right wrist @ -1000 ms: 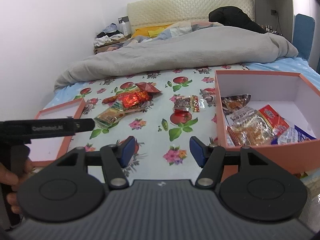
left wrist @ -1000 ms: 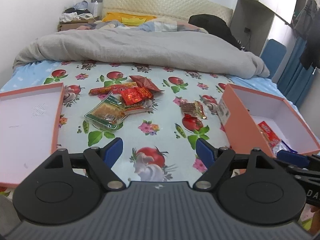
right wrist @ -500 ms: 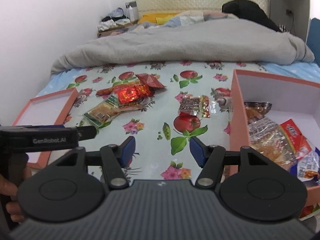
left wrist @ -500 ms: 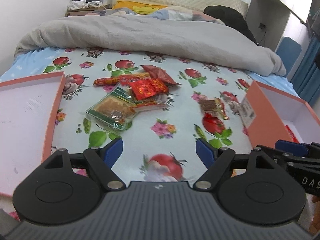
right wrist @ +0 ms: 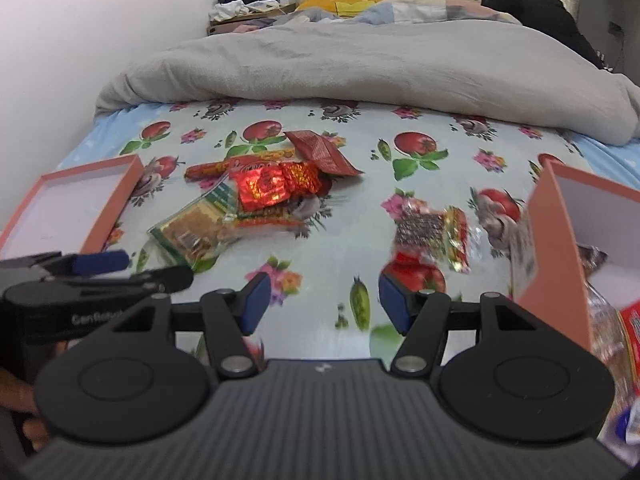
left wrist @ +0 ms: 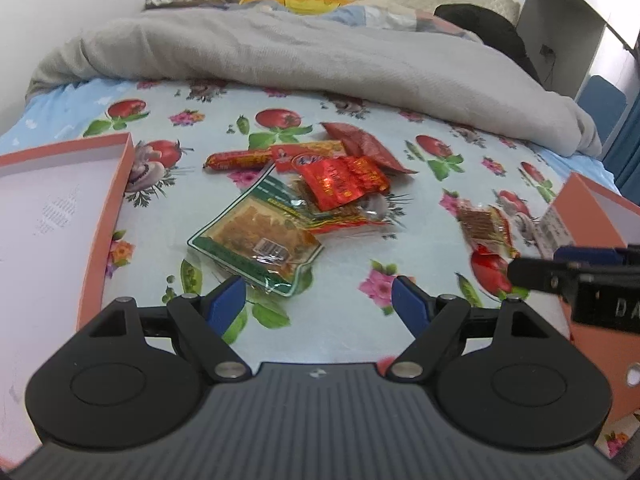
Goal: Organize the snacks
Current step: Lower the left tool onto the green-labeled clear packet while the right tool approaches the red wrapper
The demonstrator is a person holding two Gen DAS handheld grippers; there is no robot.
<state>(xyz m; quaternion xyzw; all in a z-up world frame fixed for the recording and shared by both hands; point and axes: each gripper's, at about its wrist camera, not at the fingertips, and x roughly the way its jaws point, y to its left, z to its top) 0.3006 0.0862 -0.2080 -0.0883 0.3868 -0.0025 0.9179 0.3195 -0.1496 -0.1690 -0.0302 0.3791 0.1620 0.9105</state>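
On the bed (left wrist: 340, 332), covered by a fruit-and-flower printed sheet, a heap of snack packets is seen near the middle. A green-edged clear packet (left wrist: 256, 240) lies nearest the foot edge, with a shiny red packet (left wrist: 344, 180) overlapping its far end, a red sausage stick (left wrist: 236, 159) toward the side with the lid, and a dark red sachet (left wrist: 364, 145) toward the grey duvet (left wrist: 320, 52). A small clear packet (right wrist: 432, 228) lies apart, just beside the orange box (right wrist: 556, 240), in which more packets are visible. An orange lid (left wrist: 108, 216) is placed open side up at the opposite side edge. The left gripper (left wrist: 318, 304) is held spread wide above the sheet, nothing between its fingers, just short of the green-edged packet. The right gripper (right wrist: 320, 304) is held partly spread, also empty.
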